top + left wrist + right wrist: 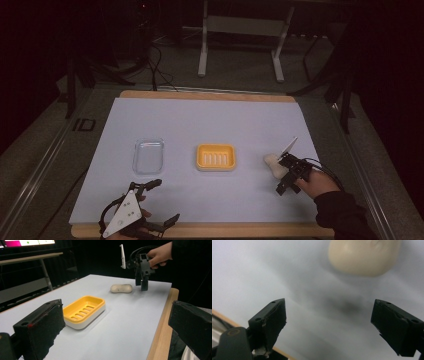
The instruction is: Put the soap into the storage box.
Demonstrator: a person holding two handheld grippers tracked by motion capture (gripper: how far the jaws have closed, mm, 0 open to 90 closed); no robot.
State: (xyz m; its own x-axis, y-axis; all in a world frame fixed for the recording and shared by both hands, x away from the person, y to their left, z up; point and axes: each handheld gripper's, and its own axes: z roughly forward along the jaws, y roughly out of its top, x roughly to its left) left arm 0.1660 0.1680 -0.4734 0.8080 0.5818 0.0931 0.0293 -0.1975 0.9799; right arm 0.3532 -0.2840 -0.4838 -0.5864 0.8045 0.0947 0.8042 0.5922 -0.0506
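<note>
- Hand-held gripper on the left (157,201) rests at the near edge of the table (210,115), its jaws spread wide and holding nothing, well apart from the work.
- Beyond it, a clear plastic lid (148,155) lies flat on the white sheet, near but apart from the dish.
- At centre, a yellow soap dish (216,157) on its white base sits empty, its slotted tray bare.
- To the right, a cream bar of soap (274,163) lies on the table, well apart from the dish.
- Right hand-held gripper (282,181) hangs just beside the soap on its near side, jaws apart and pointed down, gripping nothing; its own view shows the bar (364,255) ahead of the open jaws, not between them.
- By the look of it, the job is barely begun: the soap has yet to be grasped, carried to the dish and, perhaps, covered.
</note>
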